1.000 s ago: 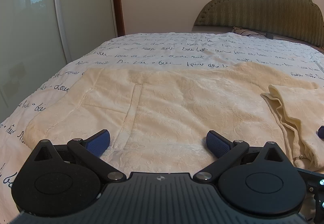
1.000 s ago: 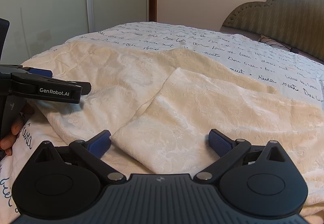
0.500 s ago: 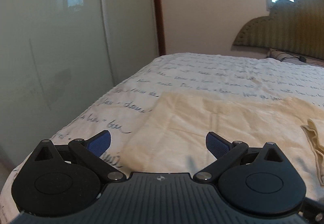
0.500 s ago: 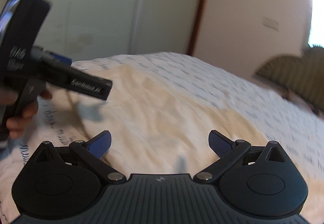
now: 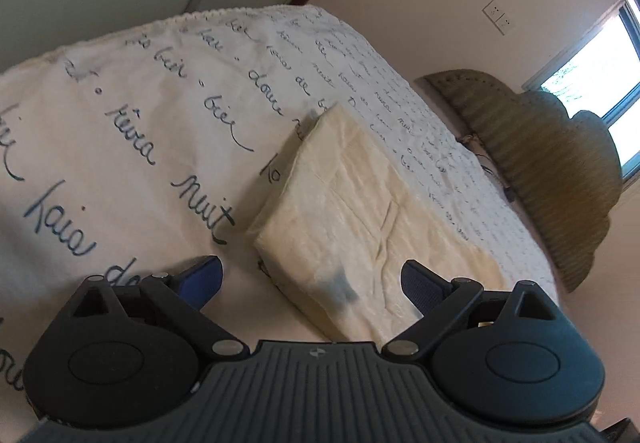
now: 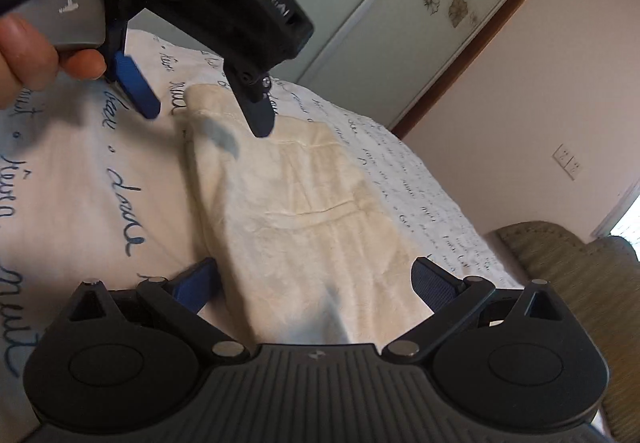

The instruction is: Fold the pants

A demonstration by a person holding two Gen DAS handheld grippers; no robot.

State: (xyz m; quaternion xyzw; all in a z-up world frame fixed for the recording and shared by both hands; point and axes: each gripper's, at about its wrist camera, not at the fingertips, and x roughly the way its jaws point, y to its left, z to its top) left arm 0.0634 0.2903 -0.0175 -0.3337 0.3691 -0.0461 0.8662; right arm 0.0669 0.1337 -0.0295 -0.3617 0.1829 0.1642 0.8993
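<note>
Bed [image 5: 120, 115]: white cover printed with dark cursive script. On it: 1 pair of cream pants [image 5: 360, 211], lying flat, folded lengthwise.

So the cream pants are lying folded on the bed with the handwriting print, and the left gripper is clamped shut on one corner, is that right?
Not quite. The left gripper is open and holds nothing; the right wrist view shows its blue fingers spread apart above the pants. The rest stands: the pants lie folded on the bed.
</note>
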